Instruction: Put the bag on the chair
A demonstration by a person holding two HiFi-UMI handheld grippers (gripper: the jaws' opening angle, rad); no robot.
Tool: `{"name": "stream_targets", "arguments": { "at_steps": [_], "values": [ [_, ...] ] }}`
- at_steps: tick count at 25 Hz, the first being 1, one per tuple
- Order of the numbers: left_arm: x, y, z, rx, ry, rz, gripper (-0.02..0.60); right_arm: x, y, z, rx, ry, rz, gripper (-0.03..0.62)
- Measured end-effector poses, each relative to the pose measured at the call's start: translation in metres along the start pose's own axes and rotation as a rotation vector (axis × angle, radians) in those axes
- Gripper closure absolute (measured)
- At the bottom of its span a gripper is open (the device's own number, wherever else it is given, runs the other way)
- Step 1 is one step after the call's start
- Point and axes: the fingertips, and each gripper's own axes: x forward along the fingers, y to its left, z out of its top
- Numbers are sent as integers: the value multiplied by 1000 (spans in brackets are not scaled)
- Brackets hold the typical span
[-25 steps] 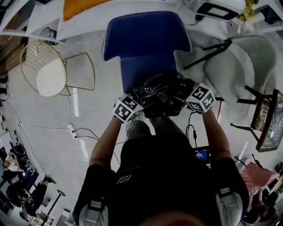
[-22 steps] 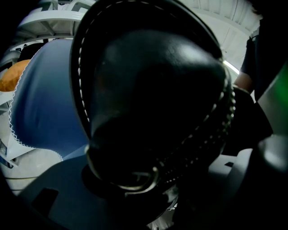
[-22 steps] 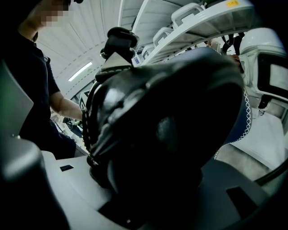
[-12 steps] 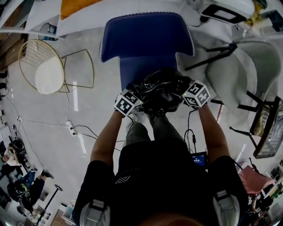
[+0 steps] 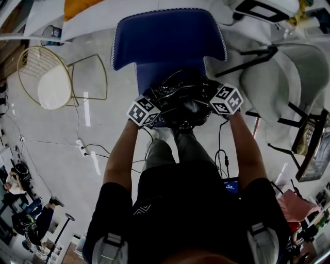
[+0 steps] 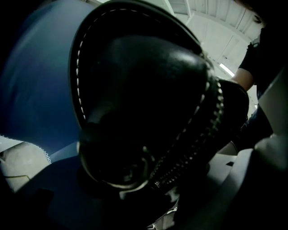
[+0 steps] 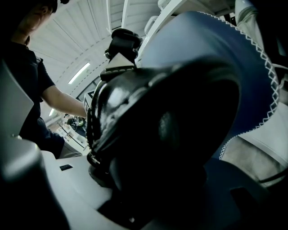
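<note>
A shiny black bag (image 5: pixel 183 98) with a studded strap sits low over the seat of the blue chair (image 5: pixel 167 41), in front of its backrest. My left gripper (image 5: pixel 157 102) clasps the bag's left end and my right gripper (image 5: pixel 209 97) its right end. In the left gripper view the bag (image 6: pixel 148 103) fills the space between the jaws, its base on the blue seat (image 6: pixel 31 188). The left jaws have just been opening, the bag still between them. The right gripper view shows the bag (image 7: pixel 171 126) close up against the chair back (image 7: pixel 202 40). Darkness hides the pads of both.
A gold wire chair (image 5: pixel 49 77) with a white cushion stands left of the blue chair. Grey chairs (image 5: pixel 278 87) stand to the right. A power strip and cables (image 5: pixel 85 149) lie on the floor at the left. White furniture (image 5: pixel 154 7) runs behind the chair.
Both grippers and the bag have sunk and moved forward over the blue chair's seat, closer to its backrest.
</note>
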Motion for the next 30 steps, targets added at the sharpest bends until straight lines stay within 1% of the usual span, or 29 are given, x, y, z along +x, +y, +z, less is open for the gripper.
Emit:
{"name": "stream_targets", "arguments": {
  "at_steps": [3, 7, 12, 16, 18, 22, 26, 28, 29, 30],
  "values": [
    [1, 2, 1, -1, -1, -16, 219, 1, -3, 1, -17, -1, 3, 345],
    [0, 7, 1, 0, -5, -19, 205, 1, -6, 2, -12, 5, -6, 335],
    [-4, 9, 1, -13, 4, 5, 181, -5, -8, 1, 9, 33, -2, 330],
    [-10, 14, 0, -26, 2, 44, 166, -6, -11, 4, 19, 22, -37, 324],
    [-17, 18, 0, -40, -9, 71, 166, -8, -15, 6, 27, 7, -74, 313],
    [-37, 29, 2, -60, -51, 149, 166, -25, -27, 10, 49, -51, -186, 295],
    [-53, 31, 2, -78, -97, 212, 167, -47, -41, 21, 77, -147, -332, 289],
    [-59, 29, 3, -90, -128, 231, 172, -57, -43, 28, 77, -195, -403, 289],
    [-62, 27, 4, -99, -148, 235, 181, -60, -41, 30, 84, -214, -417, 289],
    [-66, 24, 6, -110, -171, 240, 206, -61, -36, 30, 93, -227, -420, 289]
  ]
}}
